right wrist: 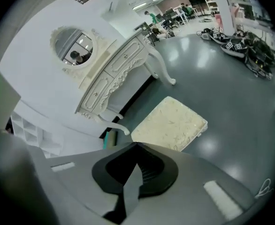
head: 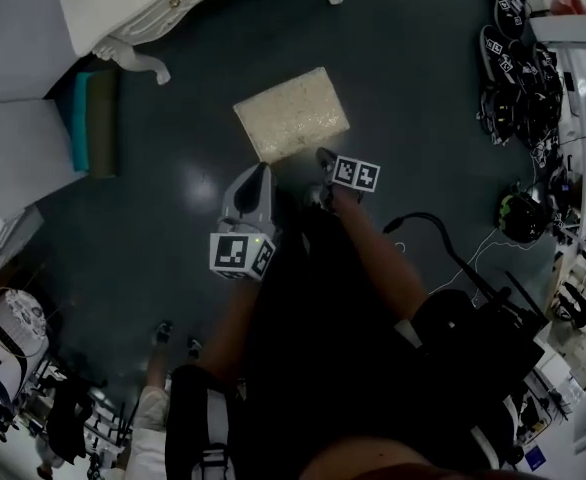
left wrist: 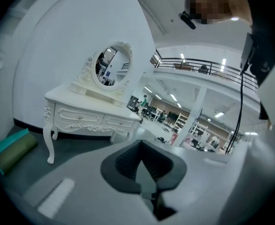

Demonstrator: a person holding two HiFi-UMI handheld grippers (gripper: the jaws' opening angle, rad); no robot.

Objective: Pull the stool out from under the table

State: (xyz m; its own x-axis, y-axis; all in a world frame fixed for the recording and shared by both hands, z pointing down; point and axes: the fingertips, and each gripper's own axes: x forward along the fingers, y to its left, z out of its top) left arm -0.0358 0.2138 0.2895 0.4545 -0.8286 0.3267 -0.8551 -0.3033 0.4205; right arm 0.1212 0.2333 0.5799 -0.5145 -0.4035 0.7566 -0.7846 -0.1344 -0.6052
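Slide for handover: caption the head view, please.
Cream stool stands clear of the white table; left gripper and right gripper, both shut and empty, near its front edge.

The stool (head: 292, 114) has a rectangular cream cushion with a textured top. It stands cushion-up on the dark floor (head: 423, 98), fully clear of the white carved dressing table (head: 158, 3), which lies at its eleven o'clock in the head view.

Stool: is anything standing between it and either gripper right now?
Nothing visible does. The stool stands apart from the white dressing table, on bare floor. The left gripper and right gripper, both shut and empty, hang by its near edge with only air between.
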